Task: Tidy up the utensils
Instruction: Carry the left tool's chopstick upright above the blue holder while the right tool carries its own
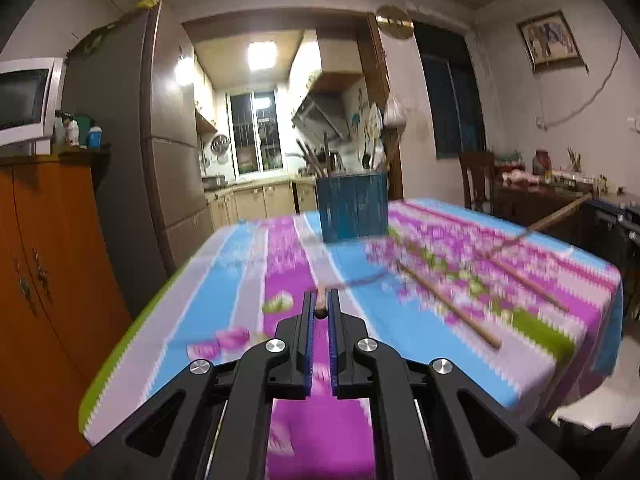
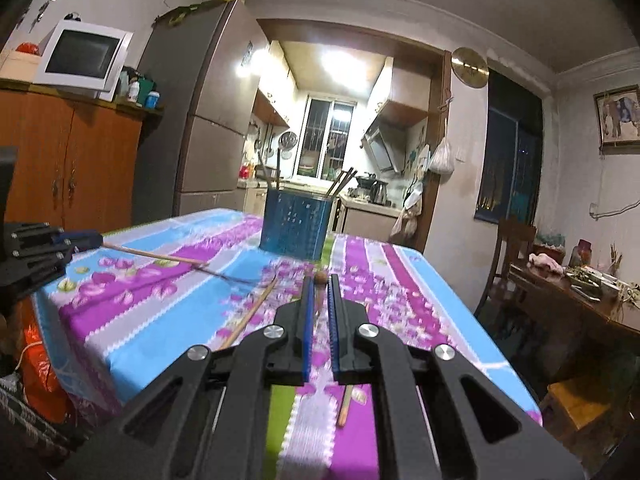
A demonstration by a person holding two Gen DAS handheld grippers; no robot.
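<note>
Above a table (image 1: 224, 264) spread with a striped floral cloth, both grippers point nearly level toward a blue utensil holder (image 1: 352, 208) standing at the far end, with sticks already poking out of its top. Left gripper (image 1: 320, 300): jaws pressed together on the wooden end of a long-handled utensil (image 1: 320, 307), whose thin shaft runs off to the right over the cloth. Right gripper (image 2: 319, 284): jaws likewise pinching a wooden utensil end (image 2: 320, 278). No legible writing or brand anywhere; pattern on the holder too blurred to read.

Left wrist view only: two loose chopsticks (image 1: 448, 306) lying on the cloth right of the gripper, and a stick (image 1: 556, 216) slanting in from the right edge. Right wrist view only: the left gripper at the left edge holding its utensil out over the table, a chopstick (image 2: 250, 314) just left of the right gripper's fingers, another (image 2: 345, 406) showing beneath them
</note>
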